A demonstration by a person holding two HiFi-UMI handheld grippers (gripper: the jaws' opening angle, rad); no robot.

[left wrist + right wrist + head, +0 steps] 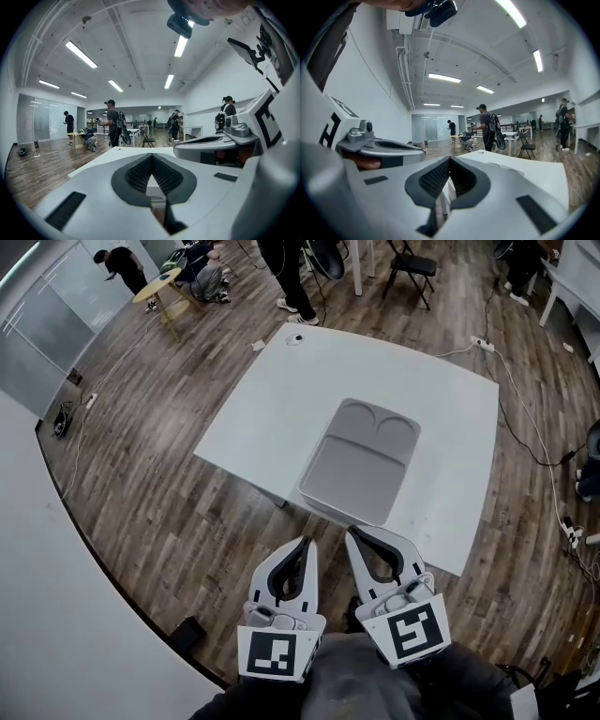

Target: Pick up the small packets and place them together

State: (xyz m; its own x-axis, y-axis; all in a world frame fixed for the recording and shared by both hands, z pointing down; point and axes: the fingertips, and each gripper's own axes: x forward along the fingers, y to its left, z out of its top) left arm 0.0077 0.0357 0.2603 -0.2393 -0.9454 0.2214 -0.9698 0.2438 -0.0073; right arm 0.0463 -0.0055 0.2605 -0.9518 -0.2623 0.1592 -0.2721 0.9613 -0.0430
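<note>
The left gripper (pixel 302 546) and right gripper (pixel 356 535) hung side by side before the white square worktop (pixel 281 399), both jaws clenched empty. A grey compartmented tray (pixel 361 474) lay on it.

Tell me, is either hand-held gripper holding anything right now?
No, the left hand-held gripper and the right hand-held gripper both have jaws shut with nothing between them.

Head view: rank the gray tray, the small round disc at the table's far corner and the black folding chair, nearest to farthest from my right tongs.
1. gray tray: on the table, just ahead of the right tongs.
2. small round disc: at the table's far left corner.
3. black folding chair: on the floor beyond the table, at the top of the view.
</note>
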